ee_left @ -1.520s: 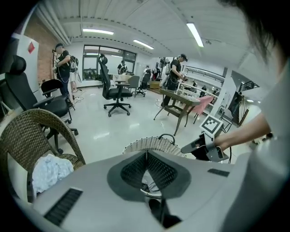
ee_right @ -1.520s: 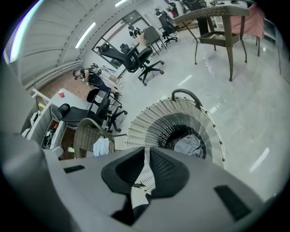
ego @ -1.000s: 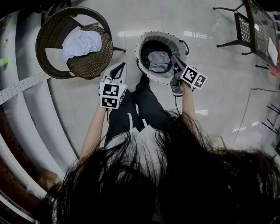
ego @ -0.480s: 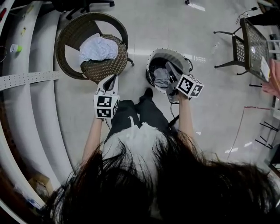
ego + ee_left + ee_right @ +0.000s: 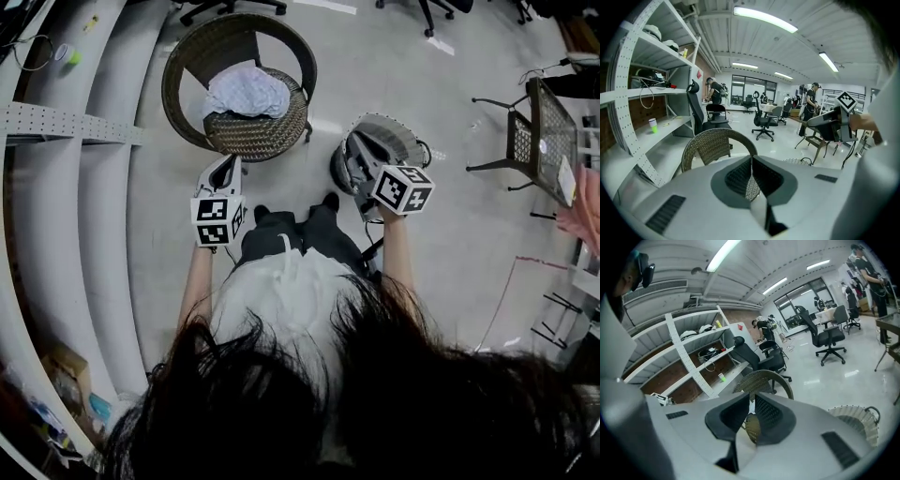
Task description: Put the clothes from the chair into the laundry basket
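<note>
A pale blue-white pile of clothes (image 5: 248, 92) lies on the seat of the brown wicker chair (image 5: 187, 56). The grey laundry basket (image 5: 398, 131) stands on the floor to the chair's right, its inside mostly hidden behind my right gripper (image 5: 359, 153). That gripper hangs over the basket, shut and empty. My left gripper (image 5: 228, 164) is shut too, holds nothing, and points at the chair's front edge. The left gripper view shows the chair back (image 5: 717, 140) just beyond the closed jaws. In the right gripper view the chair (image 5: 764, 378) is ahead and the basket rim (image 5: 853, 413) at lower right.
Curved white shelving (image 5: 66, 131) runs along the left. A dark mesh table and chair (image 5: 544, 122) stand at the right. Office chairs (image 5: 764, 123) and people (image 5: 808, 105) are far across the room. The person's legs in black trousers (image 5: 295, 230) stand between the two grippers.
The view has pulled up and back. My right gripper has lifted from inside the basket, where a grey garment lay, to above its rim. The left gripper stays near the chair.
</note>
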`<state>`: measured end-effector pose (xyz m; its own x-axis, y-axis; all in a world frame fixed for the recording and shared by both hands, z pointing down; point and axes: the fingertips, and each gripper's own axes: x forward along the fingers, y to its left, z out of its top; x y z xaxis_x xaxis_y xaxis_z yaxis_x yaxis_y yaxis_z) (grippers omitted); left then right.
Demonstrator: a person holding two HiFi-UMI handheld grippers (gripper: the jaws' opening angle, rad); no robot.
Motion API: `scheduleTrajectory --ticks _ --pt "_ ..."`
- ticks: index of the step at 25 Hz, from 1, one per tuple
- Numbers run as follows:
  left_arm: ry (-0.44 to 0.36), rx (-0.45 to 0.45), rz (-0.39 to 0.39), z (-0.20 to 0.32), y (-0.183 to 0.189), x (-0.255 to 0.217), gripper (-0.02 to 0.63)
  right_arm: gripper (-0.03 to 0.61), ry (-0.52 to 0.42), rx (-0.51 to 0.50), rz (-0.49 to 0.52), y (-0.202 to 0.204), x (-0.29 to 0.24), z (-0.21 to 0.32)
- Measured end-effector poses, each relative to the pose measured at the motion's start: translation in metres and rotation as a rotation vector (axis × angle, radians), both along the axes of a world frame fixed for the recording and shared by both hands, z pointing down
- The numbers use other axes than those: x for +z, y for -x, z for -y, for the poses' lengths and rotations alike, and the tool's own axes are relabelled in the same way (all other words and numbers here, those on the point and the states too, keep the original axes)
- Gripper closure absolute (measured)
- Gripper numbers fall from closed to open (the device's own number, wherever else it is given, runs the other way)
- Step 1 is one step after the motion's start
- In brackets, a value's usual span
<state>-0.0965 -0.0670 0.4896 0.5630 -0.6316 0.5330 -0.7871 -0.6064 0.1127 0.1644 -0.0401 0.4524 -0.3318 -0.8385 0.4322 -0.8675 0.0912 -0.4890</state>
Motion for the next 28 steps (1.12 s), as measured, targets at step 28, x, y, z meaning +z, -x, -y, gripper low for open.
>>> scheduleTrajectory --ticks 28 --pt "0.014 -0.244 -0.084 -0.006 0.128 0.003 0.592 0.529 0.04 -0.395 -0.064 0.207 0.012 0.035"
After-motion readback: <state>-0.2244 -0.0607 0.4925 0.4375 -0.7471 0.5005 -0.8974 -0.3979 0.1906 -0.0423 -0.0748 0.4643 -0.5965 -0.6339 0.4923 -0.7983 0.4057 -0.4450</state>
